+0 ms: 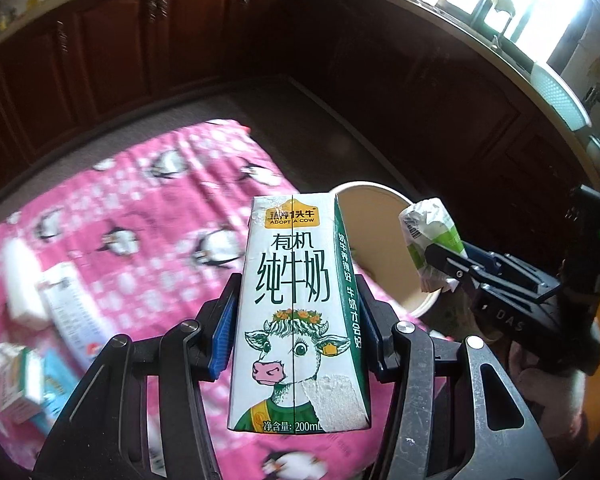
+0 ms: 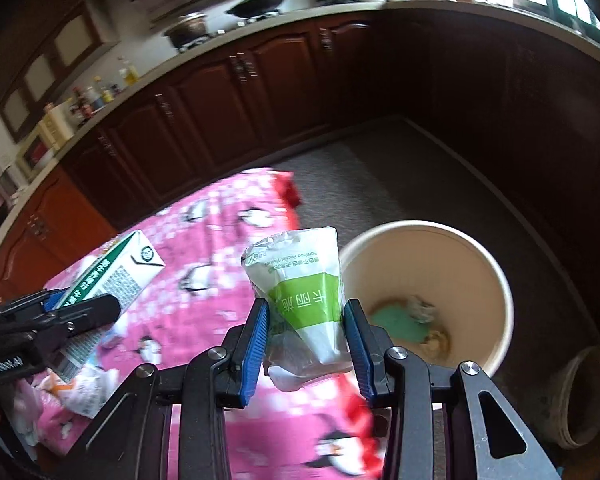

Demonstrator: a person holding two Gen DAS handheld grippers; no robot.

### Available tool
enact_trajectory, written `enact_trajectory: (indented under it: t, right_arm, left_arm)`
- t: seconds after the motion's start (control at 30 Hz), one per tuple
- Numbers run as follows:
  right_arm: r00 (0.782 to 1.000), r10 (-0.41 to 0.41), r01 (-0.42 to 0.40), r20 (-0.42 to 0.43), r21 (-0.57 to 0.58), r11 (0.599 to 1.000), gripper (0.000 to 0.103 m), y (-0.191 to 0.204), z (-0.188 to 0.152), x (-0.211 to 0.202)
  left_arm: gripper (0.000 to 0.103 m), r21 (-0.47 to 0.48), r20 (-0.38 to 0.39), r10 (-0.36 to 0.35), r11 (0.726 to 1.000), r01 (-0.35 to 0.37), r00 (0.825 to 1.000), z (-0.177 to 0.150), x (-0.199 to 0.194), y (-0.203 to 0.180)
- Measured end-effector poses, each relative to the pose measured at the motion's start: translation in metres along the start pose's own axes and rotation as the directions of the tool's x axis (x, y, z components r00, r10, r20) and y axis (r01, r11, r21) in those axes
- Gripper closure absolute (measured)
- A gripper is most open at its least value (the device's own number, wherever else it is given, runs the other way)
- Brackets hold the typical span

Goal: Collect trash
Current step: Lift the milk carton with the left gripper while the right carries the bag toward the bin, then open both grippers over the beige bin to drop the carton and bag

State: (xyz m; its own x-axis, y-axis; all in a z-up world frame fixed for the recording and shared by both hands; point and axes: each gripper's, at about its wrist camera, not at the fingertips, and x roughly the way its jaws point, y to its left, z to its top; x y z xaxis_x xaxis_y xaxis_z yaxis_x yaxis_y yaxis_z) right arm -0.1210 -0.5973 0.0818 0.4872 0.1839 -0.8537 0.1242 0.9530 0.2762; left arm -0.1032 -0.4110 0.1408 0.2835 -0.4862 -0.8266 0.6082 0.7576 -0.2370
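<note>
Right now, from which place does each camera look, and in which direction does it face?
Left wrist view: sits on the left gripper, looks down along its fingers at the milk carton it clamps; beyond, pink penguin cloth and the right gripper.
Right wrist view: sits on the right gripper, looks down at its clamped tissue pack; the left gripper shows at left.
Both share the beige bin, the cloth, both items, dark cabinets.

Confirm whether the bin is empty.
No, the bin already holds a green scrap and crumpled bits at its bottom.
</note>
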Motion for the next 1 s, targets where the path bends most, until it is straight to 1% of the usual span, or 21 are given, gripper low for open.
enact_trajectory:
  t: [0.17, 0.3, 0.37, 0.4, 0.43, 0.47, 0.5, 0.53, 0.7, 0.8, 1.0]
  right_arm:
    - [0.998, -0.057, 0.059, -0.027, 0.064, 0.996, 0.066, -0.042, 0.001, 0.015]
    - [0.994, -0.095, 0.099, -0.045, 0.102, 0.990, 0.064, -0.064, 0.007, 0.027]
    - [0.993, -0.113, 0.117, -0.044, 0.112, 0.987, 0.052, -0.072, 0.009, 0.029]
    - [0.991, -0.126, 0.130, -0.042, 0.115, 0.985, 0.049, -0.074, 0.010, 0.030]
    - [0.990, -0.137, 0.141, -0.042, 0.119, 0.983, 0.043, -0.077, 0.010, 0.029]
    - [0.989, -0.140, 0.144, -0.041, 0.128, 0.981, 0.041, -0.080, 0.010, 0.029]
    - [0.990, -0.137, 0.142, -0.041, 0.137, 0.980, 0.041, -0.085, 0.010, 0.028]
    - [0.990, -0.133, 0.138, -0.041, 0.144, 0.980, 0.041, -0.087, 0.010, 0.025]
    - [0.991, -0.128, 0.132, -0.038, 0.150, 0.980, 0.040, -0.089, 0.002, 0.017]
    - [0.994, -0.107, 0.112, -0.039, 0.159, 0.981, 0.040, -0.085, -0.001, 0.017]
    - [0.996, -0.085, 0.089, -0.036, 0.127, 0.988, 0.040, -0.060, -0.004, 0.017]
  left_arm:
    - [0.052, -0.017, -0.031, -0.063, 0.998, 0.063, 0.998, 0.020, 0.035, -0.022]
    - [0.052, -0.039, -0.059, -0.090, 0.995, 0.088, 0.994, 0.031, 0.062, -0.036]
    - [0.052, -0.053, -0.064, -0.118, 0.992, 0.114, 0.991, 0.032, 0.073, -0.041]
    - [0.051, -0.059, -0.066, -0.136, 0.989, 0.132, 0.989, 0.033, 0.078, -0.042]
    - [0.050, -0.065, -0.072, -0.157, 0.986, 0.153, 0.985, 0.033, 0.083, -0.044]
    - [0.047, -0.071, -0.078, -0.171, 0.984, 0.165, 0.982, 0.033, 0.086, -0.046]
    - [0.043, -0.077, -0.082, -0.180, 0.982, 0.174, 0.980, 0.033, 0.089, -0.047]
    - [0.041, -0.082, -0.083, -0.187, 0.980, 0.181, 0.979, 0.032, 0.092, -0.047]
    - [0.040, -0.095, -0.091, -0.183, 0.980, 0.174, 0.979, 0.027, 0.088, -0.040]
    - [0.040, -0.087, -0.081, -0.157, 0.985, 0.150, 0.984, 0.022, 0.077, -0.033]
    - [0.040, -0.067, -0.020, -0.070, 0.995, 0.068, 0.997, 0.009, 0.046, -0.014]
